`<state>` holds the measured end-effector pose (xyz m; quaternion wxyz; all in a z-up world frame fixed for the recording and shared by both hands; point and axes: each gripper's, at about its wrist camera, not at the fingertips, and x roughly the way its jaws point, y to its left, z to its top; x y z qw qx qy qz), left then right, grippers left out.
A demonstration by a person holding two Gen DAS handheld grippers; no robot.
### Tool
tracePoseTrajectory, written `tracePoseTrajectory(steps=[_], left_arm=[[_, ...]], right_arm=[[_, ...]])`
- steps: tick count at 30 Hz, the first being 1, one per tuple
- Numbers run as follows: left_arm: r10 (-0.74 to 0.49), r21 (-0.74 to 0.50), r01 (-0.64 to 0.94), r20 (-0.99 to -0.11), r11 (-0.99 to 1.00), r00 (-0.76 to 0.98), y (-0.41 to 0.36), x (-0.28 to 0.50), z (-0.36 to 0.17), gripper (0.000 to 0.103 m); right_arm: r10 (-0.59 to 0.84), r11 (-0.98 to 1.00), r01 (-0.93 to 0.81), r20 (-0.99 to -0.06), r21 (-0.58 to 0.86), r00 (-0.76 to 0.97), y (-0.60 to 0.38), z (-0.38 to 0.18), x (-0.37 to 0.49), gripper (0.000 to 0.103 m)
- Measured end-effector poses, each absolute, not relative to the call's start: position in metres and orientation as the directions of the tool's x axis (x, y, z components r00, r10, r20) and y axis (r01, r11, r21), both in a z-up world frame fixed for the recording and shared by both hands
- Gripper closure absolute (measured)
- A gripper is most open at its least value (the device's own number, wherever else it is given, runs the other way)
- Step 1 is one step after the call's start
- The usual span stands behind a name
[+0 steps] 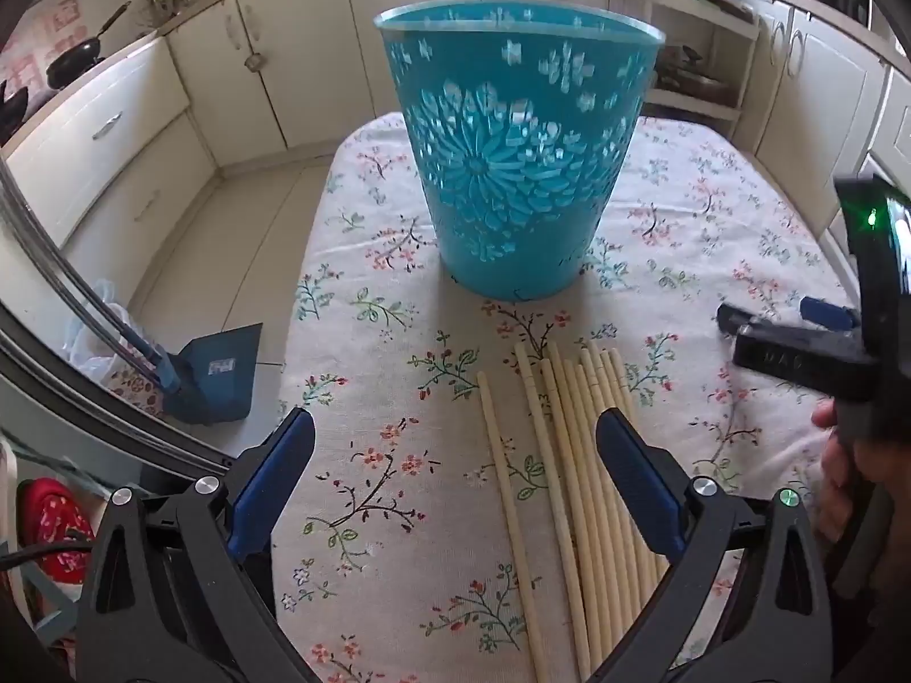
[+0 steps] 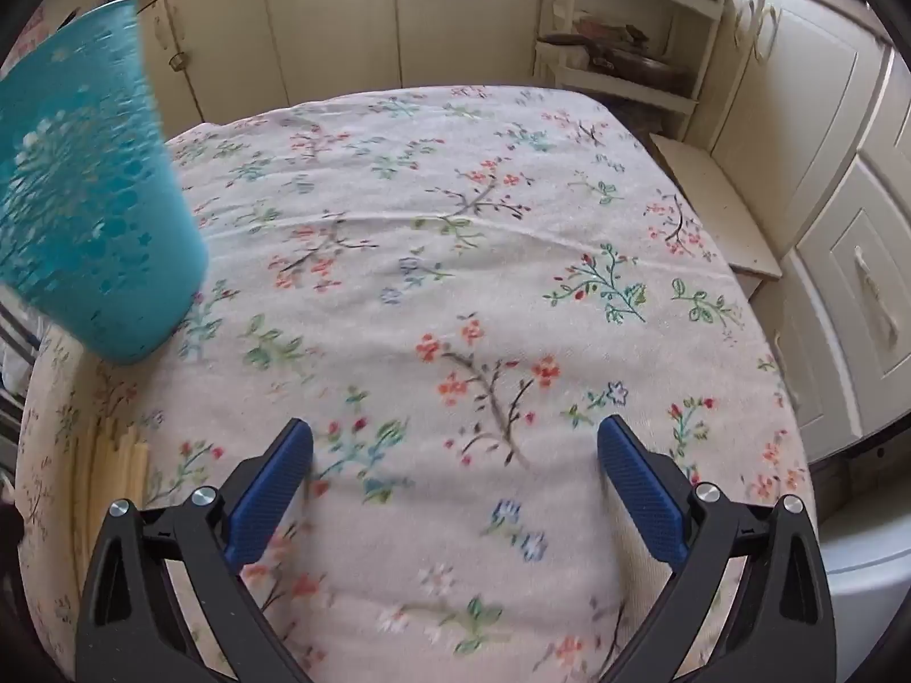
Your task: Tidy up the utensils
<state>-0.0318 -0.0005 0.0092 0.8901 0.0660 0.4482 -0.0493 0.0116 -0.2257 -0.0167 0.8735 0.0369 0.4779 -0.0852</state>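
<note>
A tall teal cut-out basket (image 1: pixel 515 142) stands upright on the flowered tablecloth (image 1: pixel 398 341). In front of it lie several pale wooden chopsticks (image 1: pixel 569 455) side by side, pointing at the basket. My left gripper (image 1: pixel 455 427) hovers open above their near ends, nothing between its blue pads. The right gripper (image 1: pixel 788 319) shows at the right edge of the left wrist view, held by a hand (image 1: pixel 837 455). In the right wrist view my right gripper (image 2: pixel 455 438) is open over bare cloth, the basket (image 2: pixel 85 199) at far left and the chopsticks (image 2: pixel 114 461) at lower left.
Cream kitchen cabinets (image 1: pixel 142 131) ring the table. A blue dustpan (image 1: pixel 219 375) stands on the floor at the left. An open shelf unit (image 2: pixel 620 28) with pans is behind the table. A low wooden board (image 2: pixel 717 210) lies past the cloth's right edge.
</note>
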Motion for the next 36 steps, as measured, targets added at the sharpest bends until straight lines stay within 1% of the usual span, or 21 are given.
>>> tracePoseTrajectory(steps=[3, 9, 19, 27, 36], left_arm=[[-0.040, 0.059, 0.142, -0.791, 0.988, 0.611, 0.006, -0.044, 0.025, 0.008], [-0.049, 0.049, 0.131, -0.755, 0.990, 0.654, 0.025, -0.076, 0.064, 0.008], [-0.077, 0.017, 0.124, -0.694, 0.992, 0.715, 0.048, -0.120, 0.110, 0.008], [-0.101, -0.005, 0.122, -0.596, 0.992, 0.797, 0.067, -0.171, 0.153, 0.008], [-0.116, -0.015, 0.128, -0.537, 0.992, 0.835, 0.079, -0.213, 0.177, 0.008]], right_arm=[[-0.138, 0.985, 0.168, -0.805, -0.049, 0.577, -0.209, 0.008, -0.005, 0.007], [-0.132, 0.986, 0.164, -0.752, -0.032, 0.646, -0.180, 0.059, -0.052, 0.007], [-0.136, 0.987, 0.160, -0.665, -0.025, 0.734, -0.152, 0.126, -0.121, 0.007], [-0.149, 0.988, 0.149, -0.590, -0.048, 0.794, -0.128, 0.157, -0.171, 0.007], [-0.153, 0.986, 0.167, -0.519, -0.021, 0.841, -0.117, 0.179, -0.218, 0.007]])
